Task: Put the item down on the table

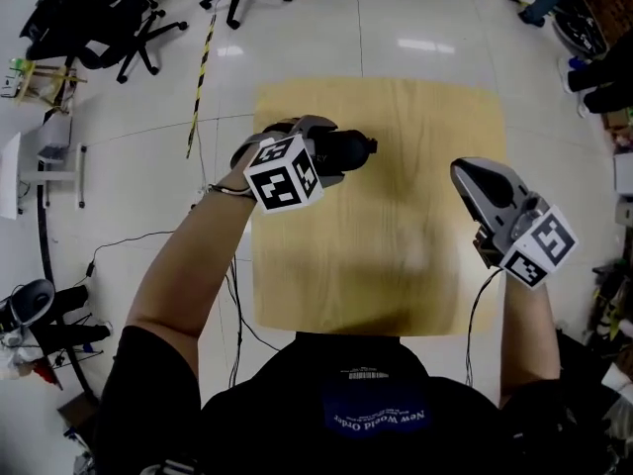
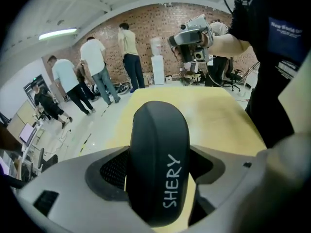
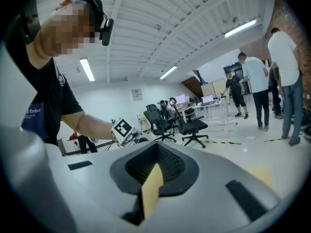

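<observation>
Nearest you, at the bottom of the head view, your two bare forearms reach out from a black T-shirt (image 1: 376, 404). Your left tongs (image 1: 336, 158) are clamped on a black rounded case (image 1: 358, 148), matte and smooth. In the left gripper view the same case (image 2: 158, 130) stands on edge between the grey jaws of the left tongs (image 2: 158, 171), pressed from both sides, with "SHERY" written in white along its spine. It sits over the upper left part of the light wooden square surface (image 1: 396, 265); no view shows whether it touches the wood.

Your right tongs (image 1: 473, 178) are at the right edge of the surface, well apart from the case. In the right gripper view the right tongs (image 3: 151, 188) have their jaws drawn together with nothing between them, only a thin slit showing the yellow wood behind.

Each tool carries a white marker cube, the left one (image 1: 284, 173) and the right one (image 1: 539, 247).

Beyond the surface lies a pale glossy floor (image 1: 415, 28) crossed by yellow-and-black tape (image 1: 203, 62), with black office chairs (image 1: 109, 28) in the upper left. Farthest off, several people (image 2: 97, 67) stand by a brick wall (image 2: 146, 18).
</observation>
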A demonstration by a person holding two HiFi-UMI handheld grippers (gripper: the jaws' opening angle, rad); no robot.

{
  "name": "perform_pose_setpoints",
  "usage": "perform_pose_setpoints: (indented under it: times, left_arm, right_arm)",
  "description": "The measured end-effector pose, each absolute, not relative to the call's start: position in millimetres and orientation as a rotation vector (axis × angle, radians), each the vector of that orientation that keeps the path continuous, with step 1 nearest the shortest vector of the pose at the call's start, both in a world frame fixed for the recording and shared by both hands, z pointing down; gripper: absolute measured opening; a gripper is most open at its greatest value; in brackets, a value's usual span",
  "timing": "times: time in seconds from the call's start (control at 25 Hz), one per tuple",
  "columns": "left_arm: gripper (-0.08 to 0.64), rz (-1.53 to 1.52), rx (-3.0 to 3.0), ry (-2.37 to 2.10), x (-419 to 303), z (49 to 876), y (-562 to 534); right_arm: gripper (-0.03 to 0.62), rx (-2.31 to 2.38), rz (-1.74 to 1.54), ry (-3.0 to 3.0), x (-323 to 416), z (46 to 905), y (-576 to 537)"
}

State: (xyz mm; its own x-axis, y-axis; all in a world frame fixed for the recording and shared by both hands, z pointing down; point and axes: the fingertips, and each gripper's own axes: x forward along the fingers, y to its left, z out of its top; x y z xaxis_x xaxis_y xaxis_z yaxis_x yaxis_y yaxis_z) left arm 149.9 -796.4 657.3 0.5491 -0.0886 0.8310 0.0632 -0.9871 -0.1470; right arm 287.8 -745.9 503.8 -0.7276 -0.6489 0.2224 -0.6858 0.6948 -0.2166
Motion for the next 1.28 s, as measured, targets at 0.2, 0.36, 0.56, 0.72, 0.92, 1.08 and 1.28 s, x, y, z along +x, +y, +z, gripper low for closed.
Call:
perform_pose_setpoints:
  times: [0.2, 0.36, 0.56, 0.72, 0.92, 1.08, 1.28]
  left_arm:
    - [0.357, -1.579, -2.544, -0.093, 168, 710, -806]
    - [0.357, -1.668, -2.49, -0.149, 173, 734, -805]
    - [0.357, -1.69, -2.461, -0.159, 181, 743, -807]
    - [0.357, -1.715, -2.427, -0.14, 183, 745, -809]
    - [0.357, -1.672, -2.548, -0.1, 186, 728, -809]
    - [0.359, -1.519, -2.624, 0.042, 185, 695, -814]
    - [0.357, -1.113, -2.876, 0.186, 175, 588, -782]
  right_arm:
    - [-0.012, 1.08, 0.504, -2.746, 296, 544, -751]
    - [-0.012, 1.073, 0.544, -2.738, 297, 565, -748]
    - [-0.012, 1.062, 0.566, -2.734, 299, 571, -746]
    - [-0.012, 1.068, 0.572, -2.739, 298, 568, -747]
    - [-0.012, 1.075, 0.562, -2.749, 296, 556, -742]
    - [-0.012, 1.088, 0.531, -2.765, 289, 535, -735]
    - [-0.012, 1.066, 0.462, -2.788, 275, 490, -718]
